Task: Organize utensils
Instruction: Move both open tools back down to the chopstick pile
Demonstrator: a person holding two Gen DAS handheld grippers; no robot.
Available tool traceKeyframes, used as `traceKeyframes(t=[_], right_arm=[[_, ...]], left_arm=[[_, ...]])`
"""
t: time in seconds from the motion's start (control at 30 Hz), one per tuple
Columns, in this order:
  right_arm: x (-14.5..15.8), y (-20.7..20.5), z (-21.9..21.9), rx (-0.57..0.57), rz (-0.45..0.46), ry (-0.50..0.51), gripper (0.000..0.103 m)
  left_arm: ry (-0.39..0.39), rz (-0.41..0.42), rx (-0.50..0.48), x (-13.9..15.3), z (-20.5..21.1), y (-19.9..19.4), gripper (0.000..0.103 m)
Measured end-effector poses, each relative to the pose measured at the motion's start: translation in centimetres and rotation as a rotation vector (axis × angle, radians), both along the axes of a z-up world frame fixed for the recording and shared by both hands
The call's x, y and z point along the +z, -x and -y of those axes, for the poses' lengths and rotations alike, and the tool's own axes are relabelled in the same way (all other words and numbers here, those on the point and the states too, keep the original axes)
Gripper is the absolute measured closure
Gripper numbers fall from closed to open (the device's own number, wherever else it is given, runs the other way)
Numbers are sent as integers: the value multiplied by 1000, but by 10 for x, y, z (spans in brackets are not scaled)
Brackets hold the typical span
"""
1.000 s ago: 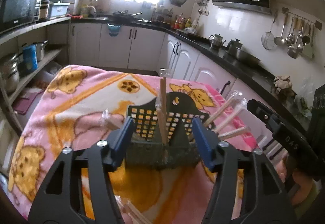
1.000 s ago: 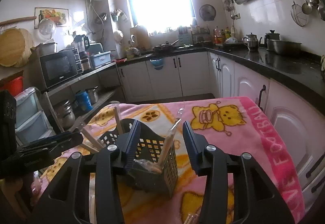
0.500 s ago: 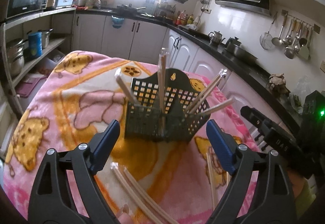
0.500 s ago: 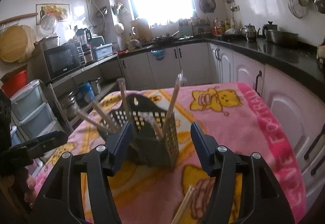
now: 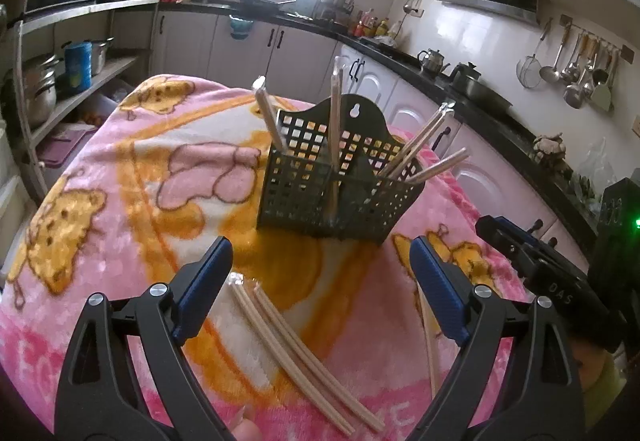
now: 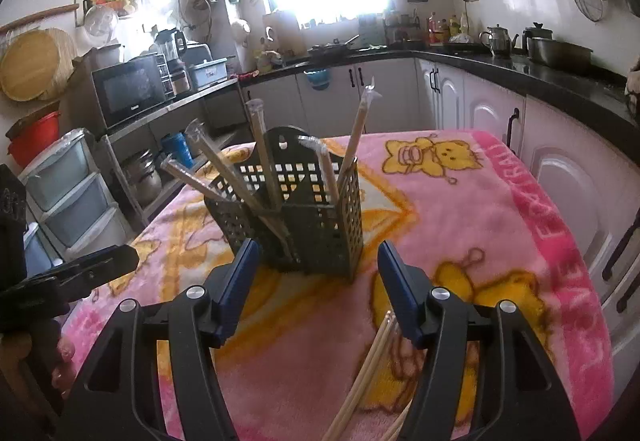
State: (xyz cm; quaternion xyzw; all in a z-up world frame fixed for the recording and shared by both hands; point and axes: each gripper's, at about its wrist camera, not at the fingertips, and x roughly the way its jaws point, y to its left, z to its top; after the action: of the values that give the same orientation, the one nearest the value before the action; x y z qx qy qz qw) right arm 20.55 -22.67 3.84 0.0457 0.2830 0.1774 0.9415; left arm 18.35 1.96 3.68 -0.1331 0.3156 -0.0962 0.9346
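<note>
- Left hand-held gripper wide, empty; right hand-held gripper wide, empty.
- Next: pinch loose chopsticks mid-length near bench front edge.
- Drop upright into basket.

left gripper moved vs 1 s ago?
Yes. The left gripper has backed away from the black basket, which it straddled before, and its jaws opened wider.
</note>
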Motion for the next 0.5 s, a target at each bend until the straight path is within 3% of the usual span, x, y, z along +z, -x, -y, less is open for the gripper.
traceKeyframes(t=[0.5], right_arm=[[-13,14,1,15,-43,30,43]], left_arm=[[12,-61,9,-23,-9,14,22]])
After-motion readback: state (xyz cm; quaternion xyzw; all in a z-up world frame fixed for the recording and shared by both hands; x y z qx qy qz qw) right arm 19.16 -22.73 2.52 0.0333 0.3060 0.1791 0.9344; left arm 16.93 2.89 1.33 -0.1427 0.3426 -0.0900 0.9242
